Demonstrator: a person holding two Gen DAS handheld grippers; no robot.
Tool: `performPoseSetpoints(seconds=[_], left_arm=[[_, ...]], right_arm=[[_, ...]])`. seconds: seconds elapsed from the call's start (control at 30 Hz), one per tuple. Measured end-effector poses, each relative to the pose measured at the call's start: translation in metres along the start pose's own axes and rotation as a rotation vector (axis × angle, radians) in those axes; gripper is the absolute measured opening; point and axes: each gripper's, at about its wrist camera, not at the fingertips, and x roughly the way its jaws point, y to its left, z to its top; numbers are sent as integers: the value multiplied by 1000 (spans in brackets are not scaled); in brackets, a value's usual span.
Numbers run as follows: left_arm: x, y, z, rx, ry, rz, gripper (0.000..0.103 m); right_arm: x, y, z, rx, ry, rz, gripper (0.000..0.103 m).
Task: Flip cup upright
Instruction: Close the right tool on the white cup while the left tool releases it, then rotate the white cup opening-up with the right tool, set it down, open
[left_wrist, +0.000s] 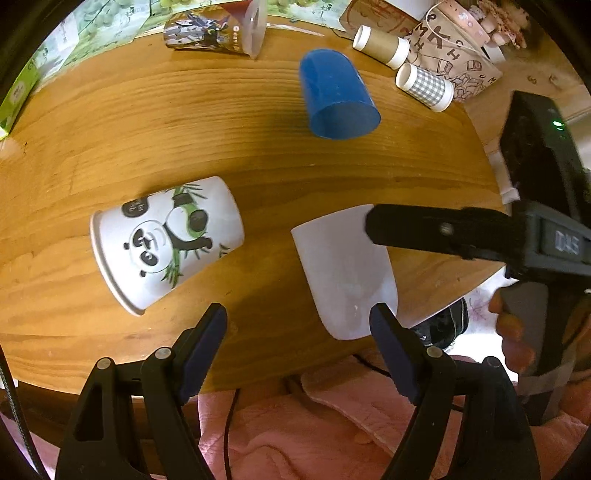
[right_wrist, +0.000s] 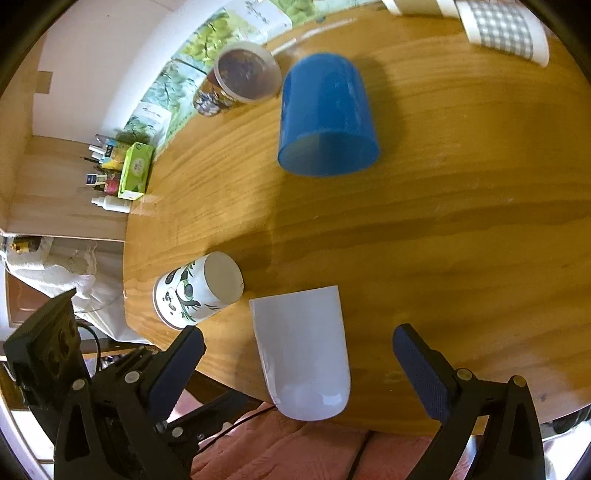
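A plain white cup (left_wrist: 343, 273) (right_wrist: 303, 354) stands upside down near the front edge of the round wooden table (left_wrist: 184, 118). My right gripper (right_wrist: 299, 354) is open, with a finger on each side of the cup and a gap to both. From the left wrist view the right gripper (left_wrist: 406, 229) reaches in from the right over the cup. My left gripper (left_wrist: 299, 325) is open and empty, low at the table's front edge, its right finger (left_wrist: 388, 332) in front of the white cup.
A panda paper cup (left_wrist: 166, 240) (right_wrist: 197, 291) lies on its side at the left. A blue cup (left_wrist: 338, 94) (right_wrist: 327, 114) stands upside down further back. A printed cup (left_wrist: 218, 31) lies at the back. Two rolls (left_wrist: 424, 86) and a bag (left_wrist: 454, 48) sit at back right.
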Motion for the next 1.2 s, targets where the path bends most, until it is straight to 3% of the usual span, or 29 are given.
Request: performPoseSetpoints(seconds=[0.37,0.6,0.77,1.0,1.2], left_arm=[[-1,5,-4,39,50,-1,82],[-8,11,-6,72,60,-3,82],[-11,16,-4,90,69,-8,82],[-12,21,2,108,78,-11,82],[-9,17,11,152,74,-20,82]], right_arm=[[34,11,5,70,87,-34,102],[48,14,4,93,108,-113,91],[52,19,2,81,109,-174,73],[41,24,-2,69,34,-167,69],[12,35,-5,-1,-127,-176,68]])
